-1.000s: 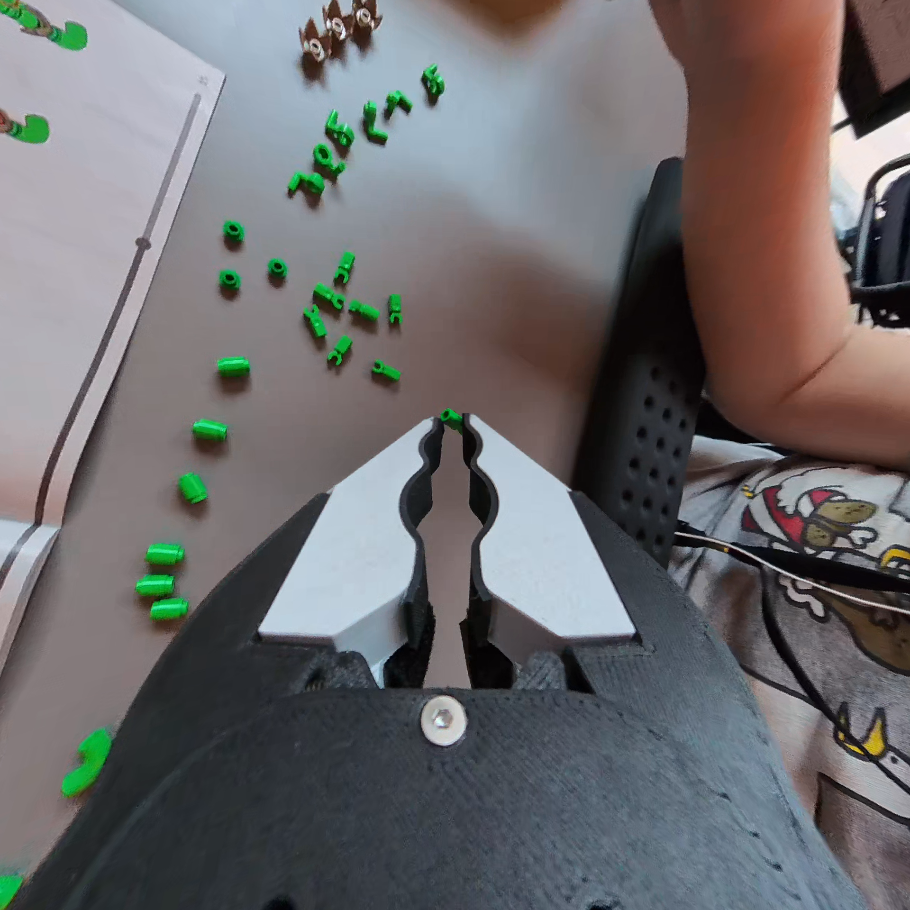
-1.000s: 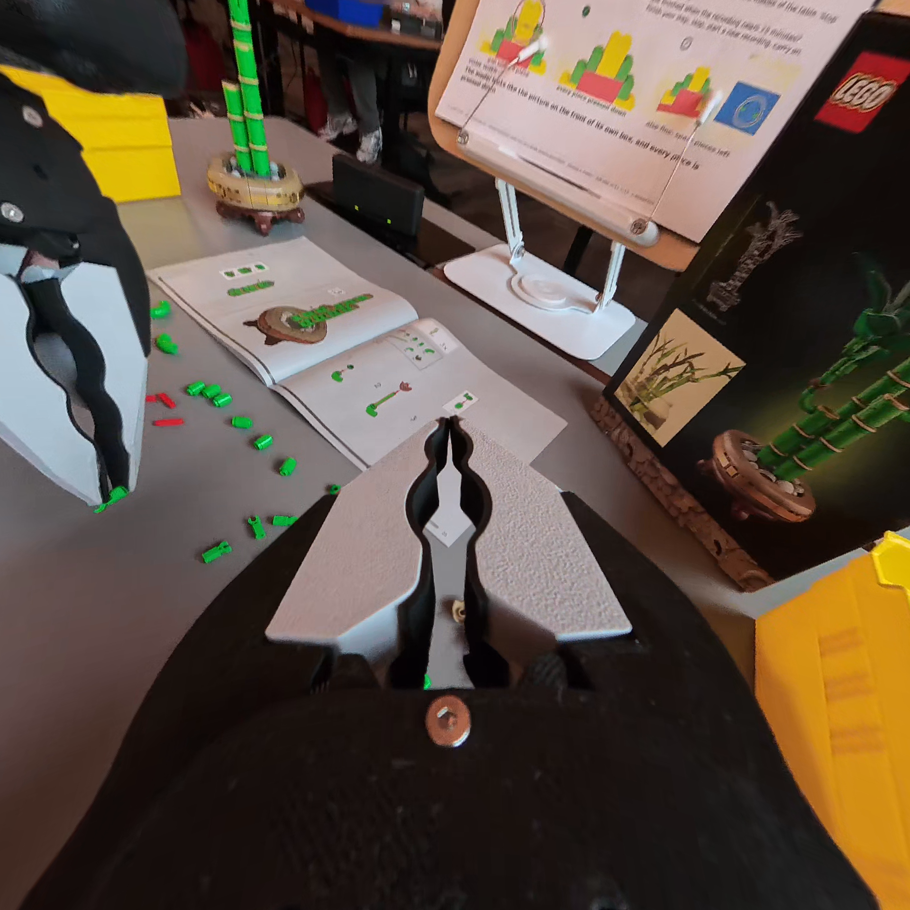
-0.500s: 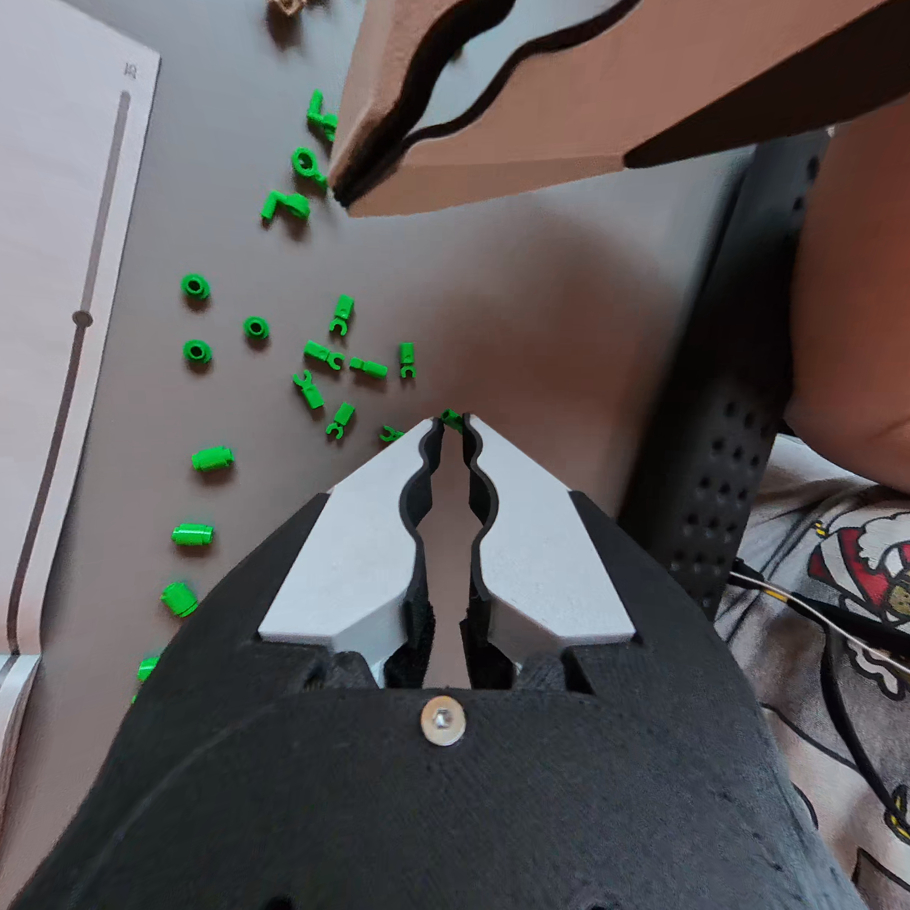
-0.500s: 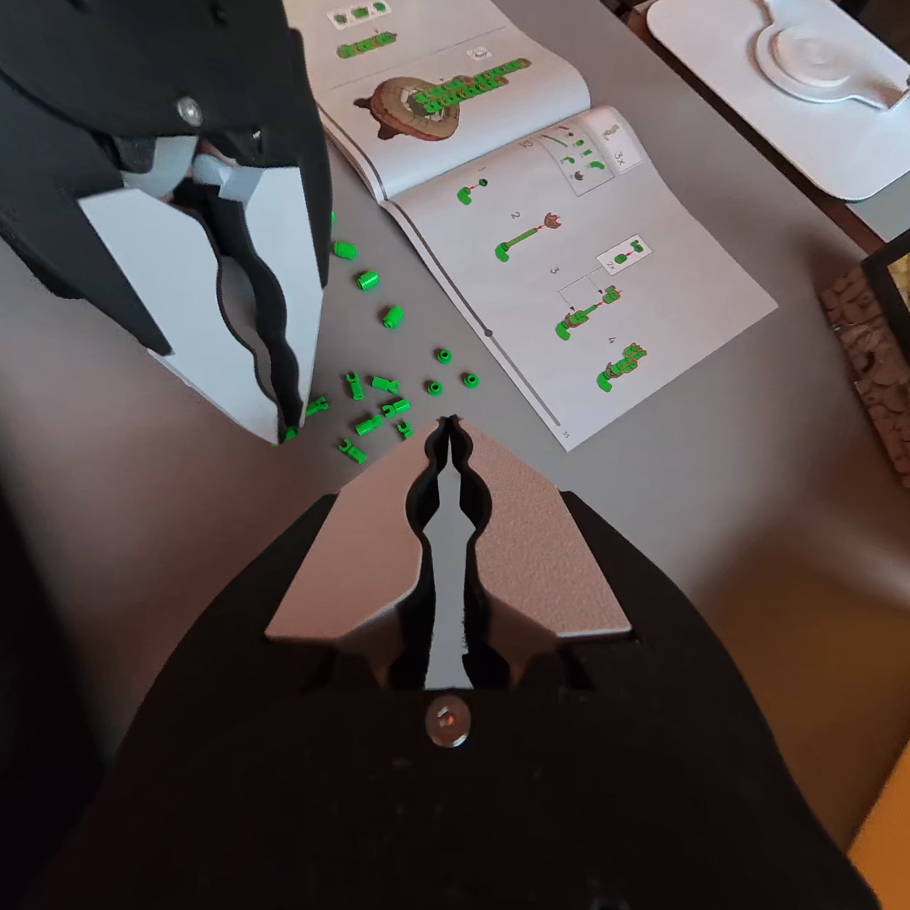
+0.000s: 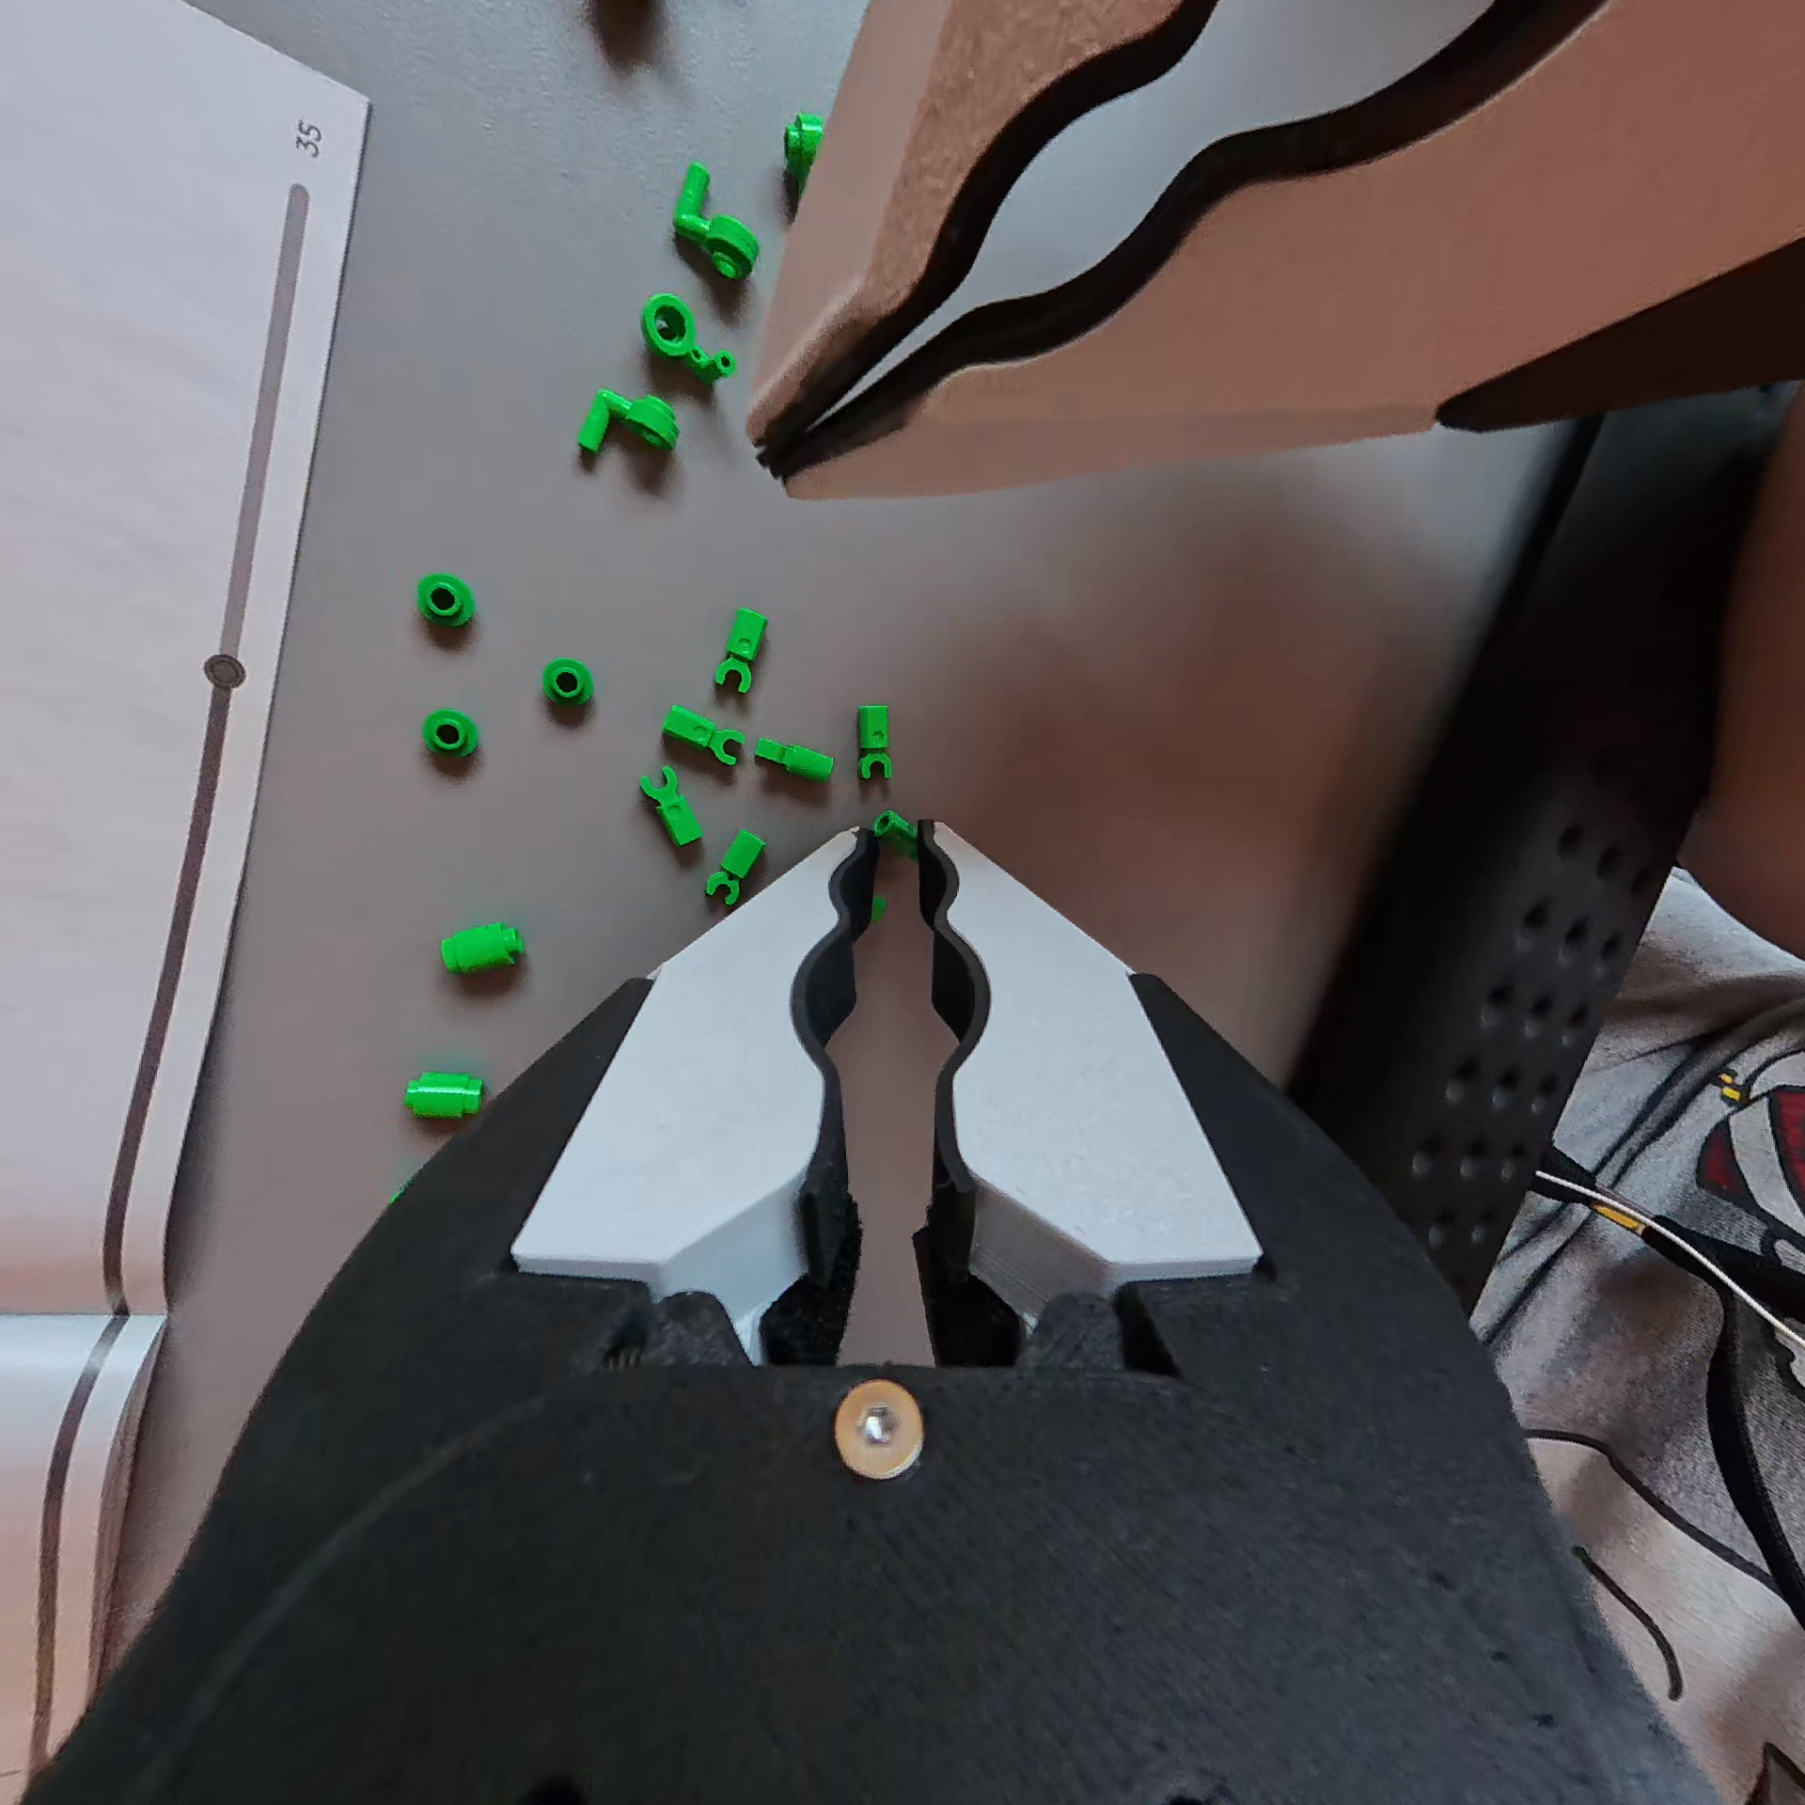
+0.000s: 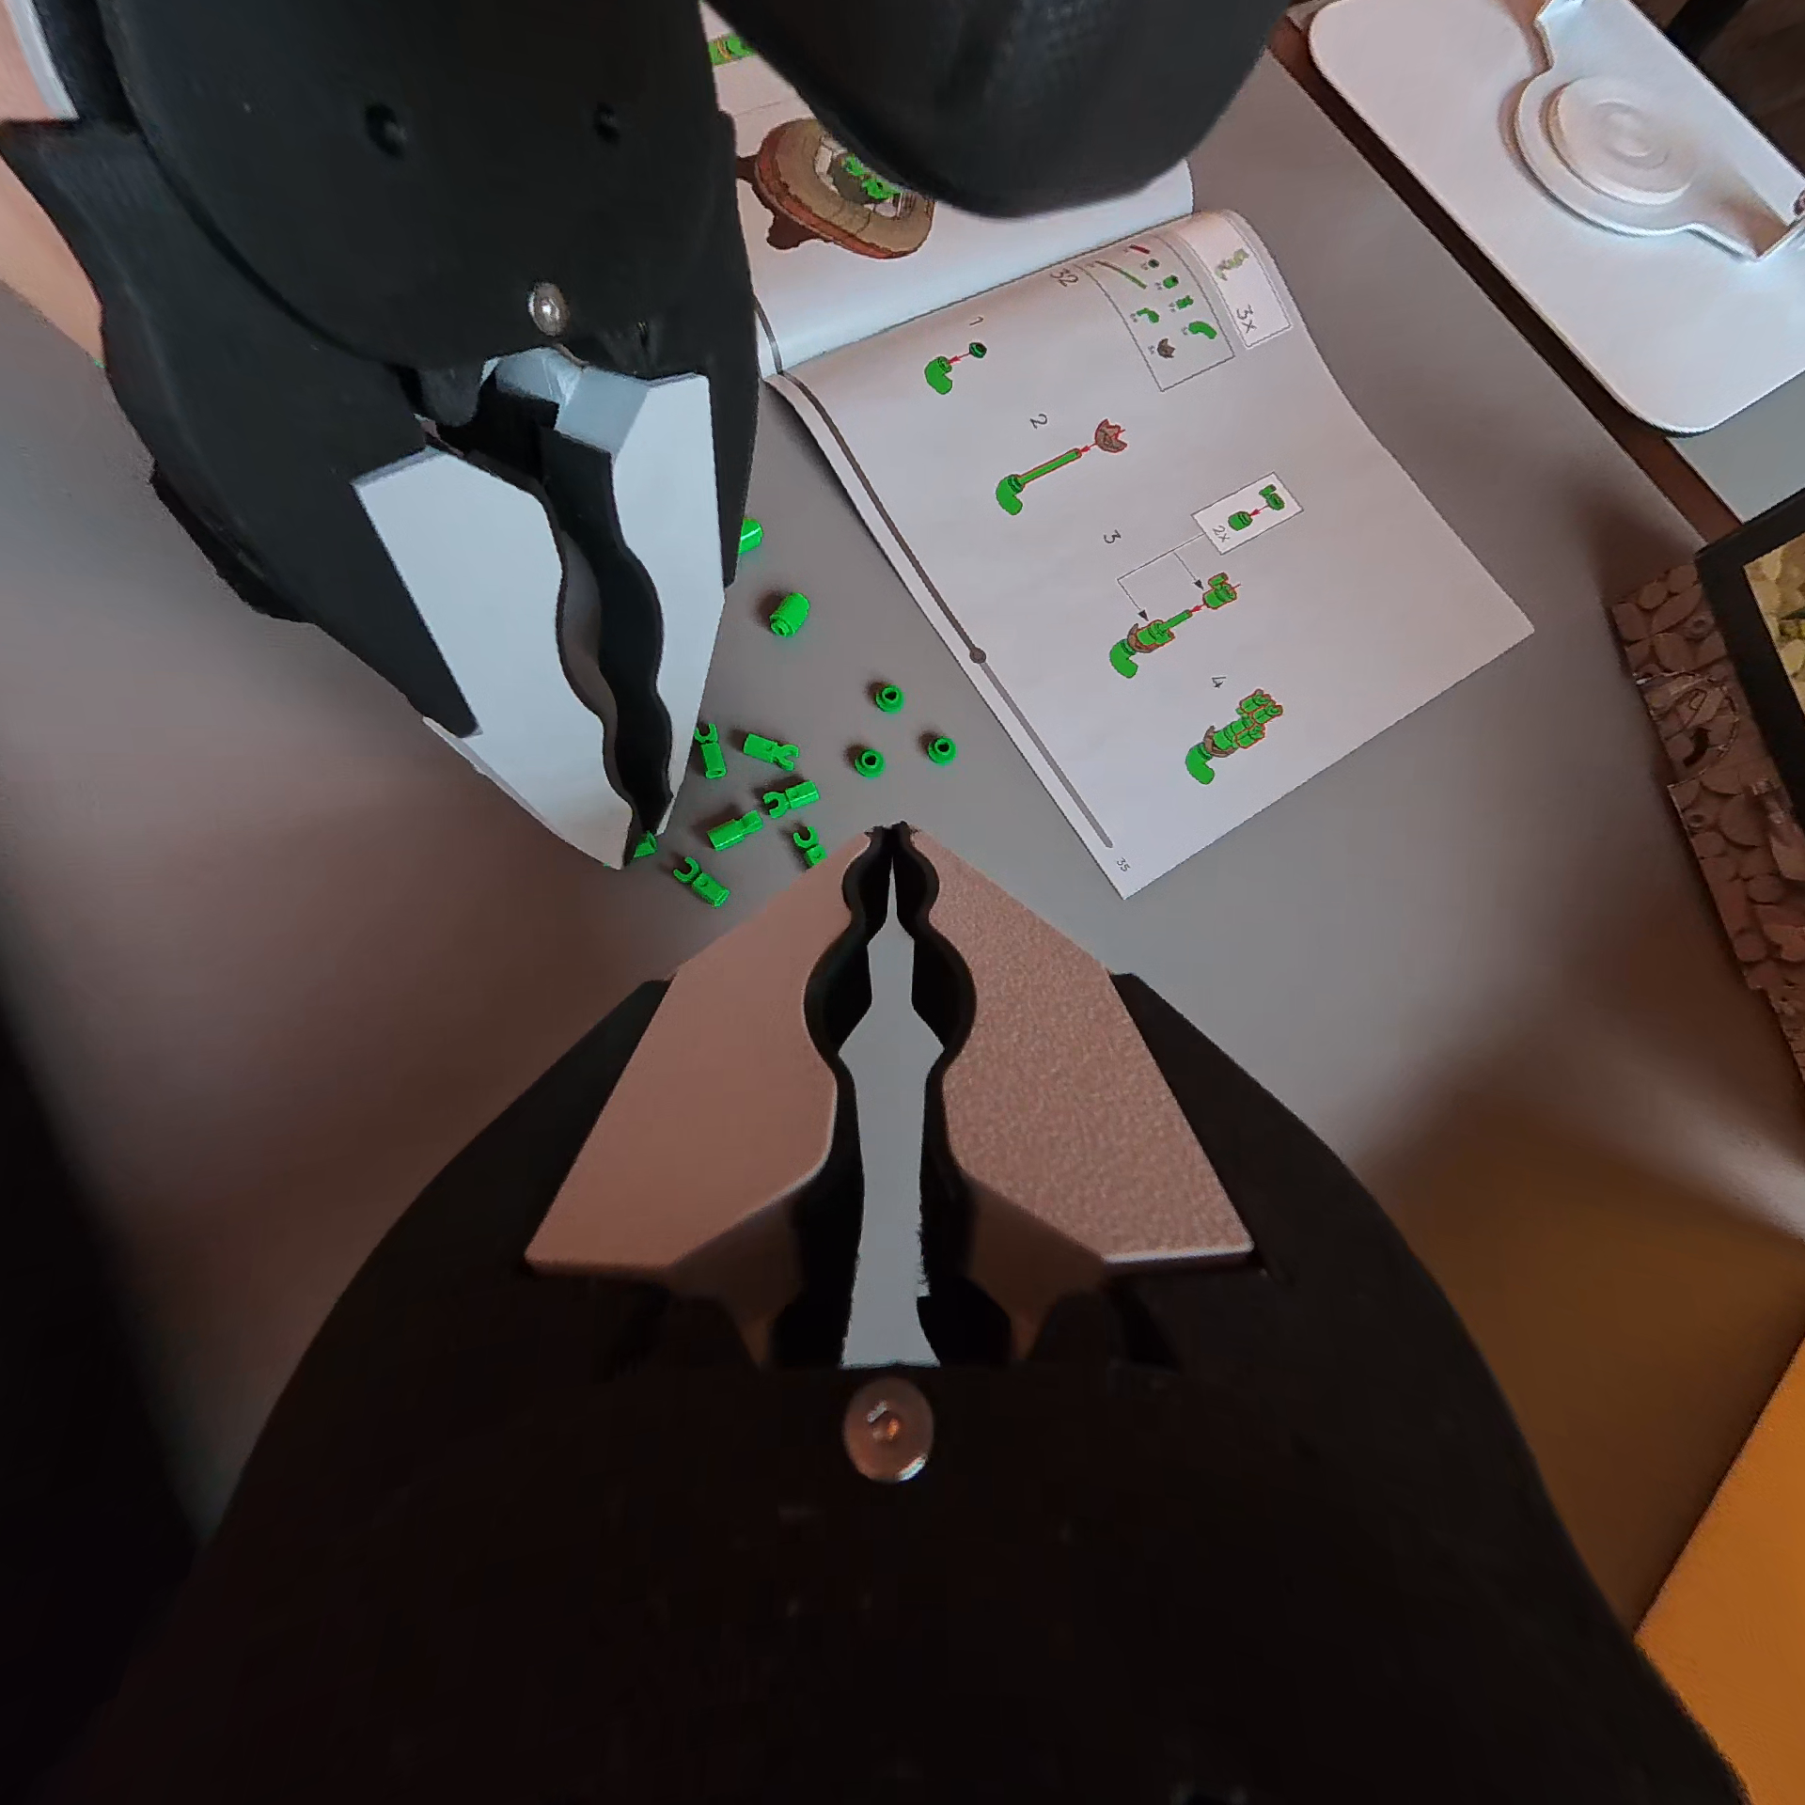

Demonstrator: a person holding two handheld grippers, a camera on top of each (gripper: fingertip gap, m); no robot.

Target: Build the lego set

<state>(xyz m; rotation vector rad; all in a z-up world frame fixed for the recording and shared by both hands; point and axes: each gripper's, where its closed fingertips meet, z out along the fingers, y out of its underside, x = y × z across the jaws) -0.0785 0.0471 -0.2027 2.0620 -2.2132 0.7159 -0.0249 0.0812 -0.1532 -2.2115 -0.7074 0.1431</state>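
Evidently the left gripper point(image 5: 897, 832) had its jaws clamped on a tiny green clip piece point(image 5: 893, 825), light, stiff, slippery plastic w/ little purchase, best pinched across its flat sides, while the right gripper point(image 6: 893, 830) at 12 o'clock hung w/ jaws together, empty, over the bench point(image 5: 1123, 684).

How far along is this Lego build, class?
Early in this step. Done: nothing assembled is visible here; the green pieces lie loose on the table. In hand: the left gripper pinches one small green piece; the right gripper is shut and empty. Left: joining the pieces as the open booklet shows.
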